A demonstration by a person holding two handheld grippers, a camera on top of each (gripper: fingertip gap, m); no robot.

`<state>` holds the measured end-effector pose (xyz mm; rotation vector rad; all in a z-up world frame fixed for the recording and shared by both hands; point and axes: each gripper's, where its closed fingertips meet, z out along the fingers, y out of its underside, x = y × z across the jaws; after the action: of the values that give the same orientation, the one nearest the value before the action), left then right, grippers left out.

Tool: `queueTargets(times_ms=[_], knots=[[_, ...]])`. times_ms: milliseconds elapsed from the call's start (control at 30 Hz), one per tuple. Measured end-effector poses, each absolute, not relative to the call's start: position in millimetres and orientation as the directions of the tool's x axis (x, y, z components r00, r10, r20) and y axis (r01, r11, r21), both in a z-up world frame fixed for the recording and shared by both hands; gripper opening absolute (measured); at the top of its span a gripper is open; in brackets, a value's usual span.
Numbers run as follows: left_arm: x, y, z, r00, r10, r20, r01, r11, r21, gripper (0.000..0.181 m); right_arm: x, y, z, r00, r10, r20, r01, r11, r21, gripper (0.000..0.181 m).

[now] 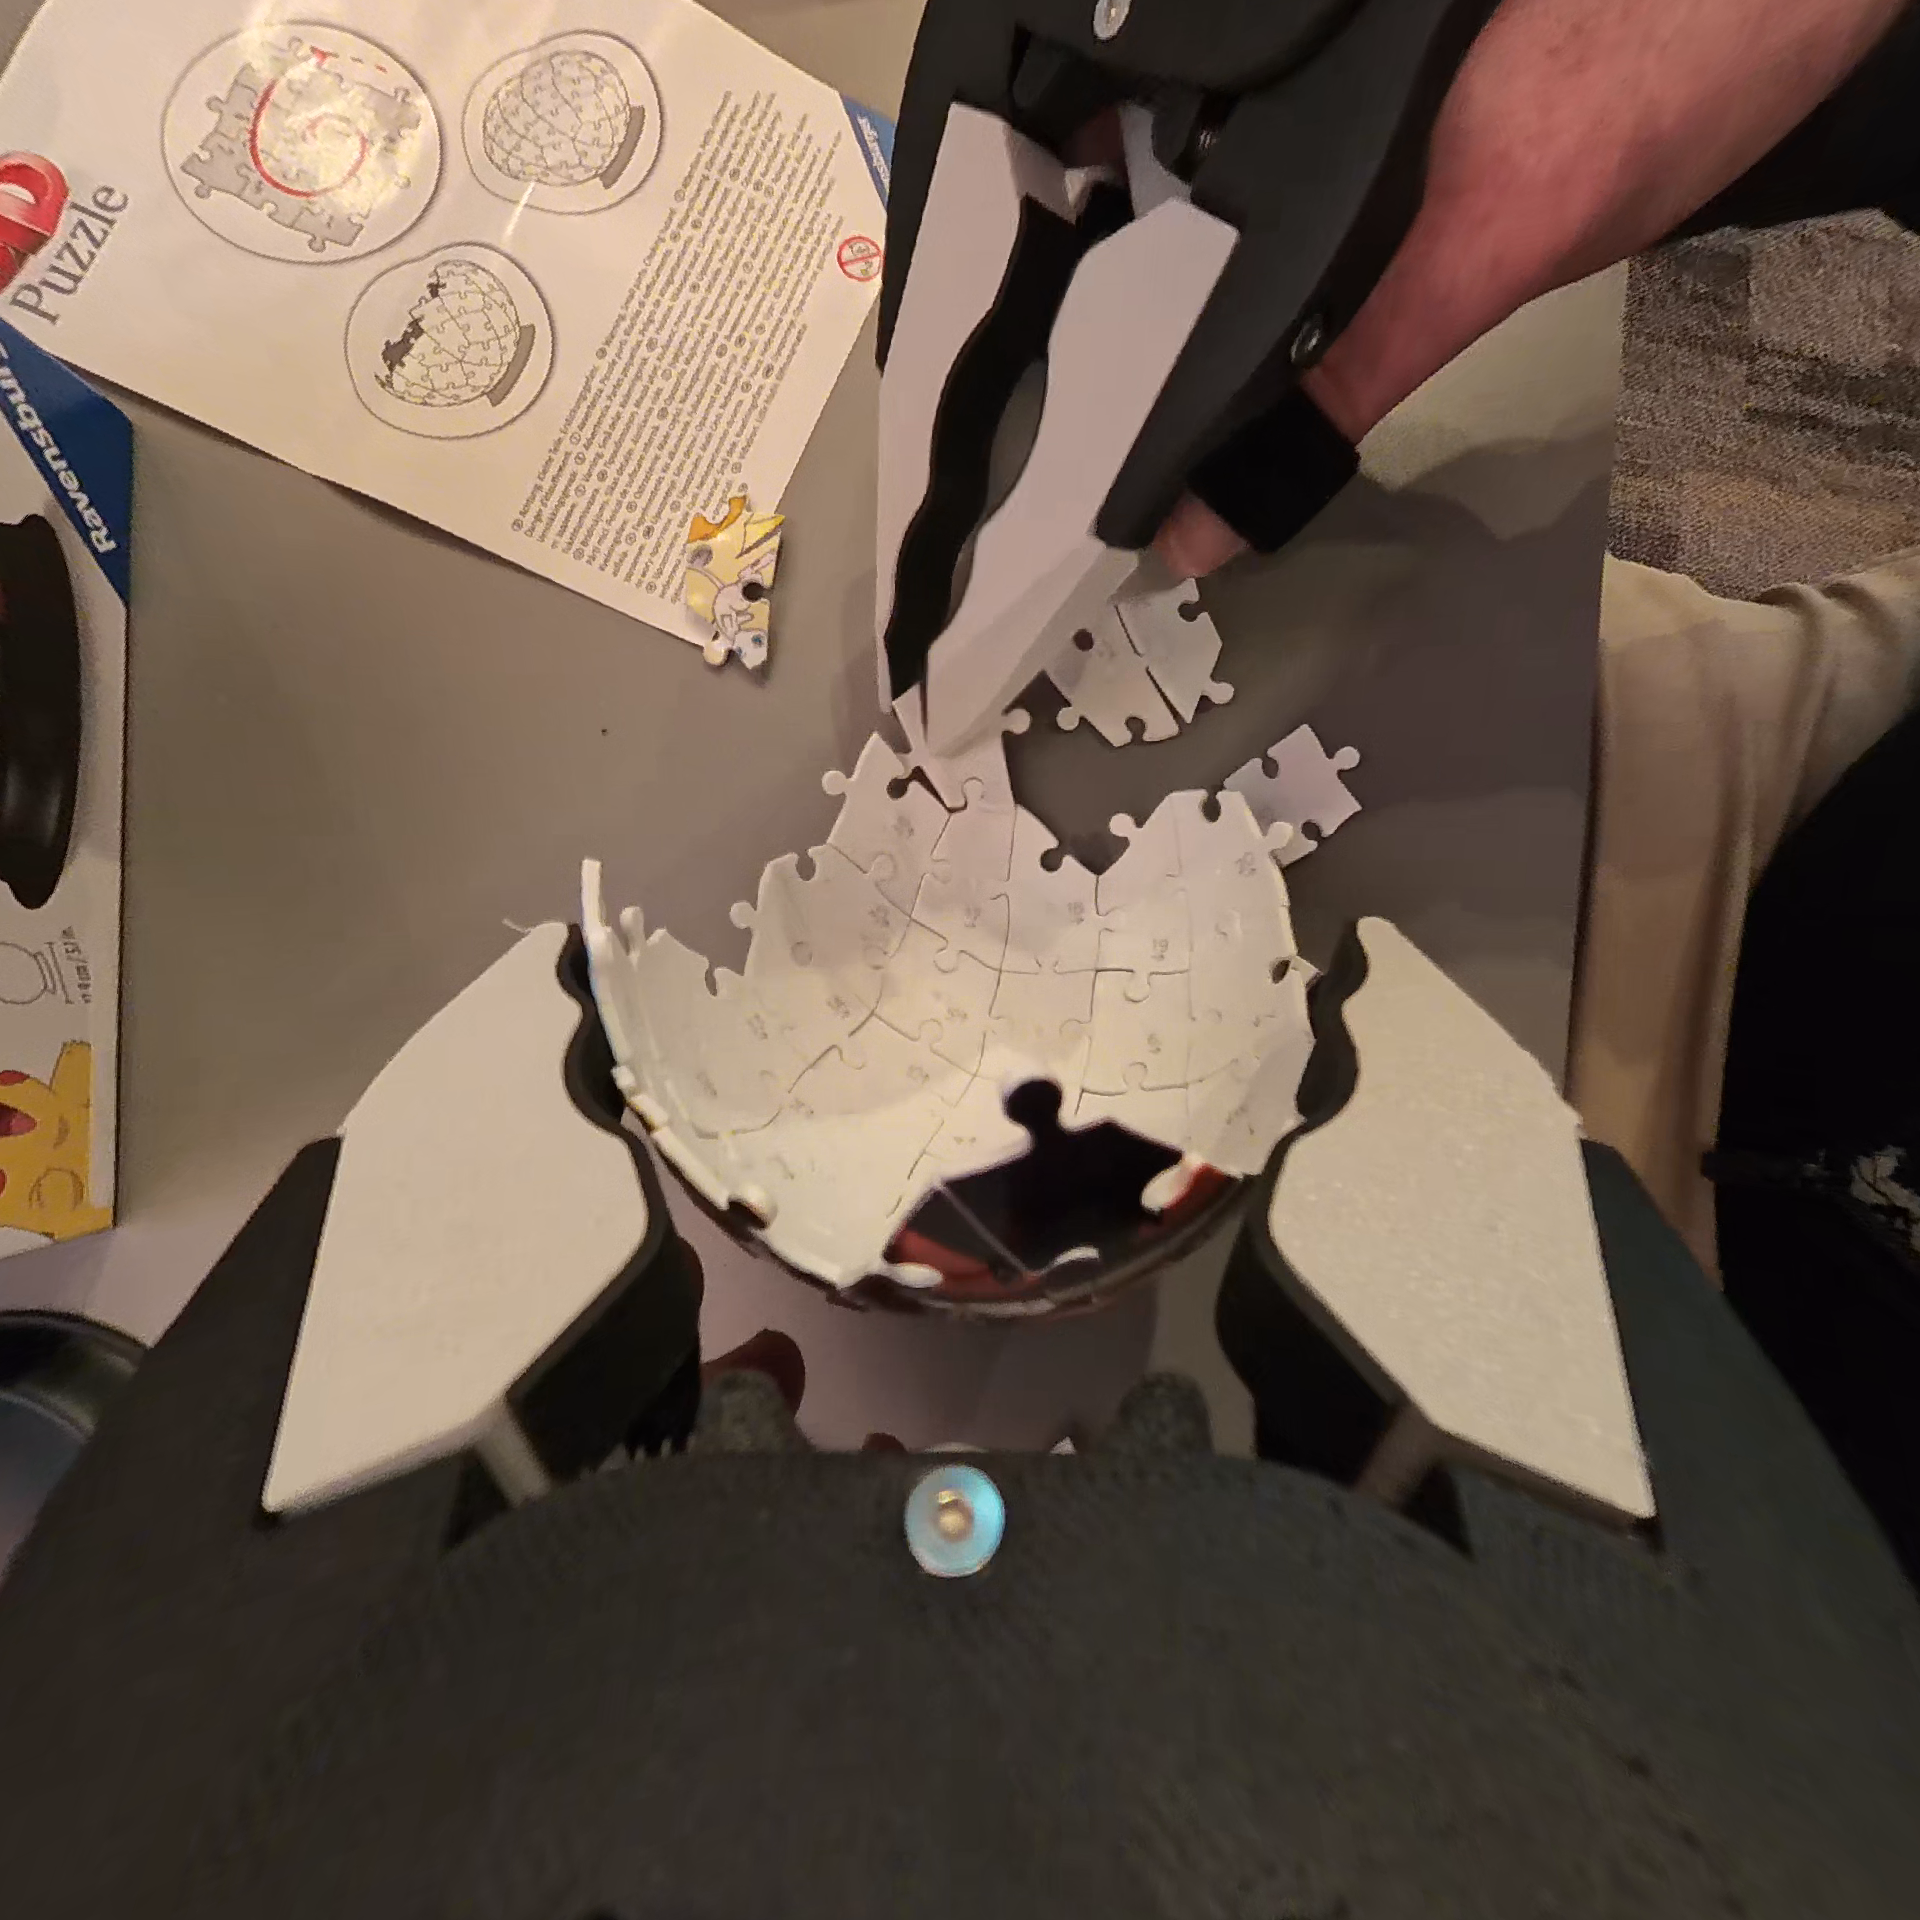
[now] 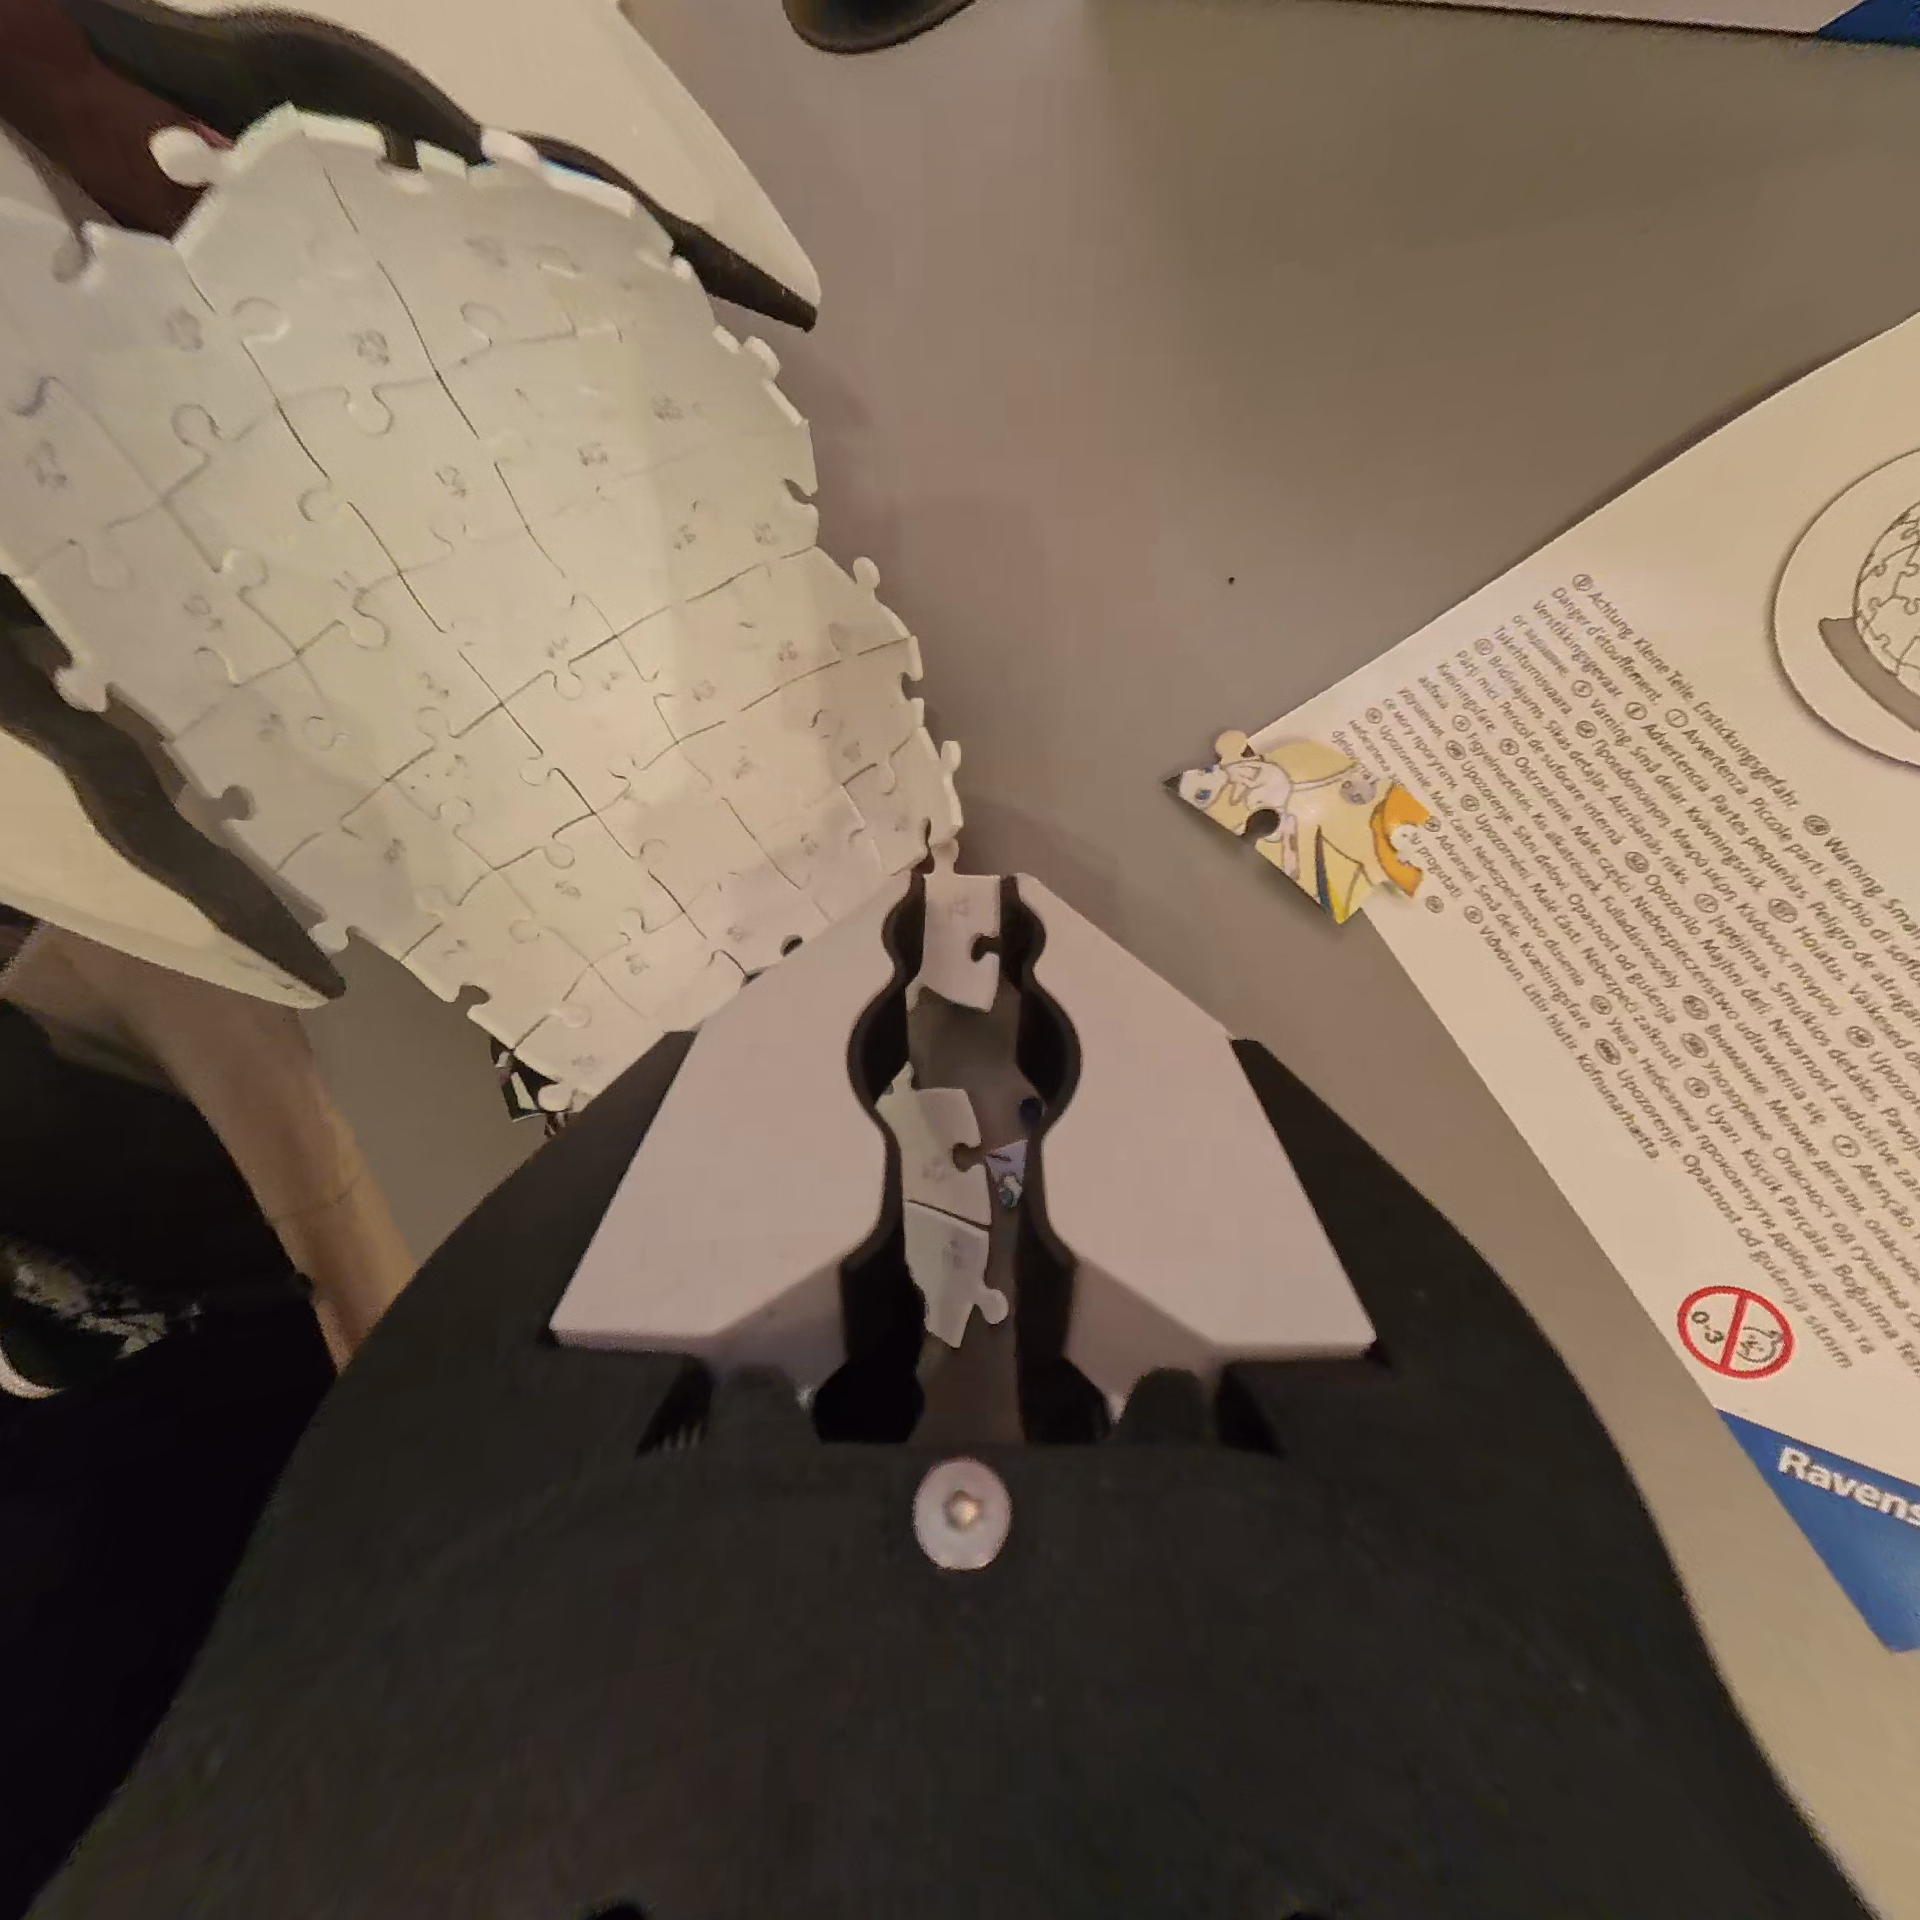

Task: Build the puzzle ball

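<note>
- Our left gripper [image 1: 940, 1023] sat nearest the lens, its jaws spread wide around the half-built ball [image 1: 966, 1039], one white pad against each side of the shell.
- We saw the ball as an open bowl of joined pieces, white insides facing up, with a jagged rim and a piece-shaped hole low in the wall.
- We held it just above the grey table [image 1: 416, 831].
- Our right gripper [image 2: 961, 935] was nearly closed, pinching a white piece [image 2: 964, 951] between its tips.
- That piece touched the ball's far rim [image 1: 914, 758]; we could not tell whether it was locked in.
- Through the gap behind the tips we saw more white pieces [image 2: 940, 1216] lying on the table.
- We had a small joined cluster [image 1: 1143, 665] and a single piece [image 1: 1299, 795] face down beyond the ball.
- One yellow printed piece [image 1: 738, 582] lay at the corner of the leaflet [image 1: 499, 281], well apart from the ball.
- At the left edge we saw part of the box [image 1: 62, 727].
</note>
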<state>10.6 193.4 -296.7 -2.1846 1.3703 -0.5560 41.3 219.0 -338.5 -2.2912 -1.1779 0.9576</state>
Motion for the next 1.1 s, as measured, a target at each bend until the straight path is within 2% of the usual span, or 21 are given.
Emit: queueTargets(times_ms=[167,1100], knots=[[9.7,193.1,-296.6,0.418,-0.905,0.075,-0.700,-0.373,-0.609,0.127,39.8,219.3,-332.0,0.405,0.809,-0.426,0.520,-0.587,-0.621,0.004],[11.1,193.4,-298.5,0.400,-0.910,0.111,-0.697,-0.380,-0.607,0.127,46.9,218.4,-323.6,0.402,0.816,-0.414,0.495,-0.575,-0.652,0.001]])
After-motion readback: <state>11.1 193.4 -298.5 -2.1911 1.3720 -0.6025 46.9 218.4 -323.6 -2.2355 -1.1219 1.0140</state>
